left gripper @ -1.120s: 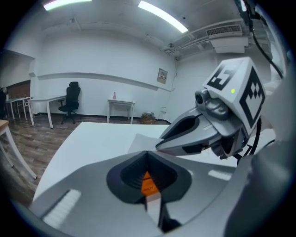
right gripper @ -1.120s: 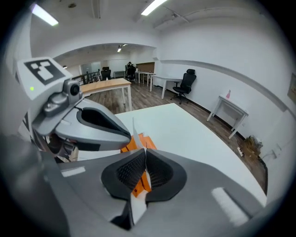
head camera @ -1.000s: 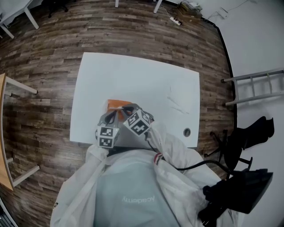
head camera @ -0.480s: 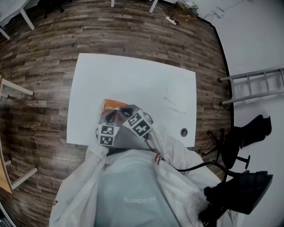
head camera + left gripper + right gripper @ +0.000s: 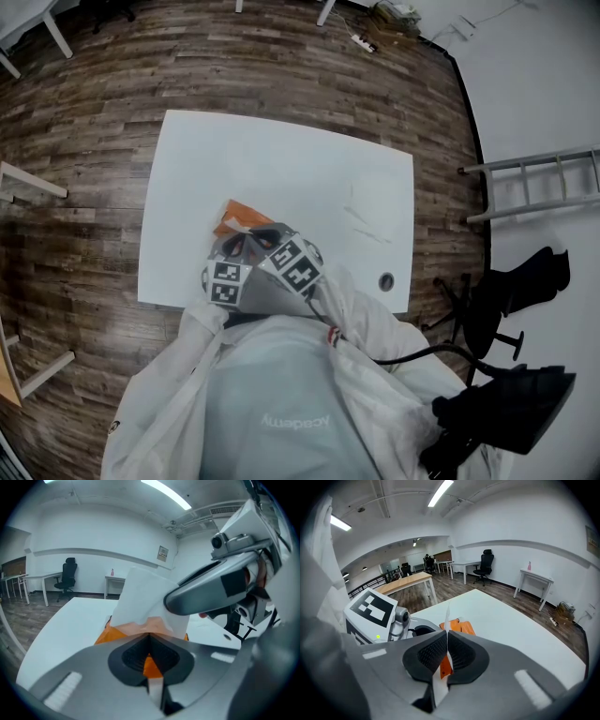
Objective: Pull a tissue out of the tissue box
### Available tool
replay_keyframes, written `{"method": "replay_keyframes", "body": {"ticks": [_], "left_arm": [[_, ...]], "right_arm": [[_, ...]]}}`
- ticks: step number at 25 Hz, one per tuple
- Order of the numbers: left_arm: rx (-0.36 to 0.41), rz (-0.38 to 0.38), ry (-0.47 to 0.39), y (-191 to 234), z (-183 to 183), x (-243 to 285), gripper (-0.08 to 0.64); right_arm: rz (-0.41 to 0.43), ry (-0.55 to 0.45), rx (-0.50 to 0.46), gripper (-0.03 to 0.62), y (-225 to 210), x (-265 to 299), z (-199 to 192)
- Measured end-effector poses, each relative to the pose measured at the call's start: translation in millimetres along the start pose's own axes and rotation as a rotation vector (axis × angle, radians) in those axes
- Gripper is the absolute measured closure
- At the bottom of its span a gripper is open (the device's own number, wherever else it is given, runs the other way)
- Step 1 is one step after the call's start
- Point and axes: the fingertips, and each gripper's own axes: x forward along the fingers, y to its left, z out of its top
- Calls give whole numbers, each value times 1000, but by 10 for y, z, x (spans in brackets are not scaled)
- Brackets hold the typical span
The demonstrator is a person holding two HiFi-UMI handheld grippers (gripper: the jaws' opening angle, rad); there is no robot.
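More of the orange tissue box (image 5: 239, 214) shows than a second ago, lower centre of the counter (image 5: 281, 159): our right tongs (image 5: 446, 635) pinch the tissue (image 5: 140, 597), the pull under way; our left tongs (image 5: 149, 637) appear clamped on the box's edge.

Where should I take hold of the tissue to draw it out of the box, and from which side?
Grip the free upper part of the tissue, coming from above. It stands up out of the orange box as a thin sheet, so pinch across its flat faces, as the right claw does now. The left claw looks shut on the box's edge, steadying it.
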Motion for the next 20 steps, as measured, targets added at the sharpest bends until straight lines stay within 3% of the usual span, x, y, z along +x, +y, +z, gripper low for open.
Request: {"method": "replay_keyframes", "body": {"ticks": [20], "left_arm": [[0,-11,36,20,-104,85,560]], "right_arm": [[12,-39,7,588,30,-171,171]]}}
